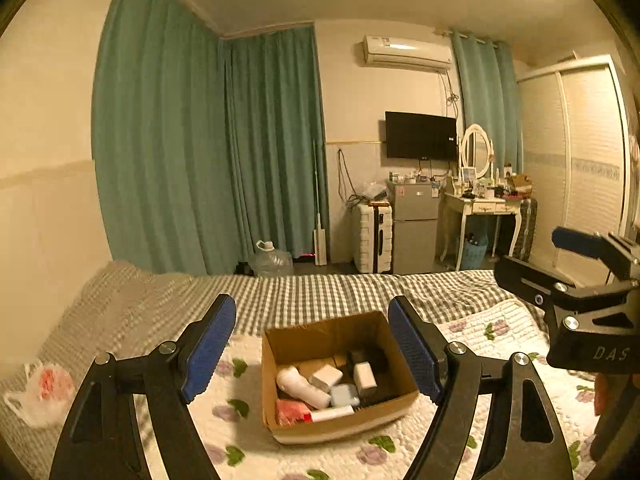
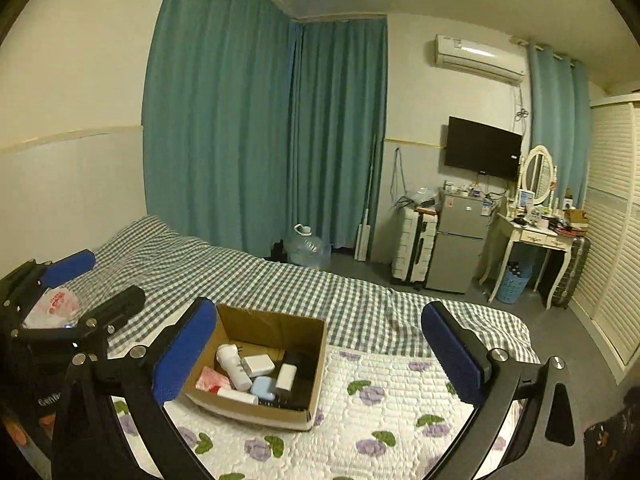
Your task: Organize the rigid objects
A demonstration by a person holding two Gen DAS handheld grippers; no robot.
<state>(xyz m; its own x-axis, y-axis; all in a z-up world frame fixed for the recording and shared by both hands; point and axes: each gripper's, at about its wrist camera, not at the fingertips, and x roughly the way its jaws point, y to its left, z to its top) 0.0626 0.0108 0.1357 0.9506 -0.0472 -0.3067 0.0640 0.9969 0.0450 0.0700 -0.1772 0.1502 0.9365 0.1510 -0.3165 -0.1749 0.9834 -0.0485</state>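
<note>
A: Jaws on both tools spread wide, nothing between the pads. Left gripper (image 1: 312, 354) and right gripper (image 2: 320, 354) both held up above the bed (image 2: 248, 276), clear of the box (image 1: 344, 426).

B: Box location?

A: Sits on the flowered quilt (image 2: 392, 376) at the near end of the bed, flaps open, roughly centred between the two tools. Plastic bag (image 1: 40, 392) far off to the left on the checked sheet, well apart from the box.

B: Step in hand?

A: Looks like the tail end of sorting. Nothing rigid seen loose on the quilt; everything small appears to be inside already. Judged near done, or between picks.

B: Next move?

A: Probably a check for strays outside the box. If one turns up: come down over it with the pads open, then close gently.

B: Count?

A: One box. Inside: one white bottle (image 2: 232, 366) lying flat, one white charger block (image 2: 259, 365), one pale blue case (image 2: 264, 387), one white tube (image 2: 238, 396), one pink packet (image 2: 212, 380), one small white upright piece (image 2: 286, 377), dark items at the right side, number unclear. One bag. Two tools.
</note>
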